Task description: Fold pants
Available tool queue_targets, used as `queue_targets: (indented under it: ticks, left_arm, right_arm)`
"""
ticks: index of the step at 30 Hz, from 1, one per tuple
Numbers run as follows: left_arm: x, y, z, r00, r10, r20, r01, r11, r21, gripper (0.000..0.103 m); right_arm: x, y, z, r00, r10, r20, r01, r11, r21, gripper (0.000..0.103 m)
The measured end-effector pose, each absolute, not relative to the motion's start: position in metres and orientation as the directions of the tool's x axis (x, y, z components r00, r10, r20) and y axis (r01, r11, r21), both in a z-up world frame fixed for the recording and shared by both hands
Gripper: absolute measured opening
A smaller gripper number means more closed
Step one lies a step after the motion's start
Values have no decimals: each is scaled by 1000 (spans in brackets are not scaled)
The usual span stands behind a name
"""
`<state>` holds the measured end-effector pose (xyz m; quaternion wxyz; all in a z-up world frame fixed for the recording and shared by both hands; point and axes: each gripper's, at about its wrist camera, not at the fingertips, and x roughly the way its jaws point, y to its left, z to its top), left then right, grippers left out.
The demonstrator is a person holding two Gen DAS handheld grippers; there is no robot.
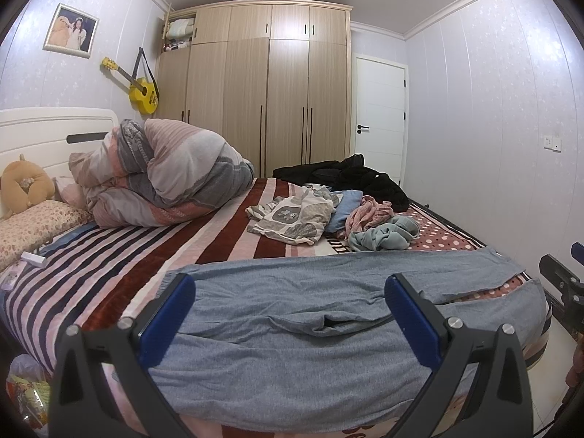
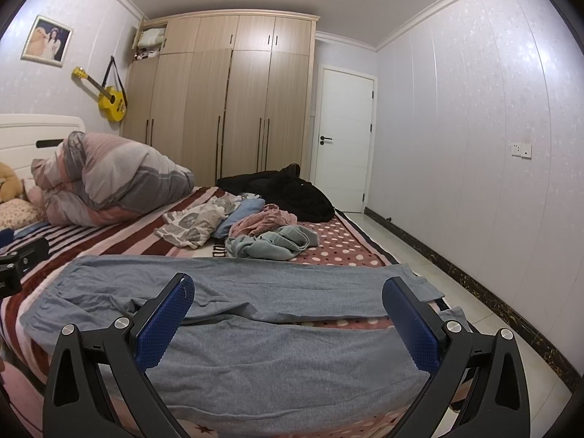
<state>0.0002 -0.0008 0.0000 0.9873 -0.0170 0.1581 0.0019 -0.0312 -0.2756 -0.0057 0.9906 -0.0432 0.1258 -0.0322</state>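
Bed (image 1: 109, 273) bears grey pants (image 1: 292, 328); only right view shows floor (image 2: 456, 292).

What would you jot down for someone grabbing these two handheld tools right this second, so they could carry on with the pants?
Left tool: open, empty, hovering over the waist half of the grey pants.
Right tool: open, empty, over the leg half of the same pants.
The pants lie spread flat across the near edge of the bed, waistband at the left, legs running right, a gap showing between the two legs.
Done: pants laid out. No fold made yet.
Left: bring one leg onto the other, then fold lengthwise.
The pile of other clothes behind is untouched.
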Motion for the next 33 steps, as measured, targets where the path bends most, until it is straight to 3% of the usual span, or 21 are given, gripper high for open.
queue_targets:
  ticks: [33]
  left_arm:
    - [5, 1, -13, 945, -18, -326, 5, 999, -41, 102]
  right_arm:
    - [-27, -275, -10, 966, -67, -249, 47, 995, -86, 103]
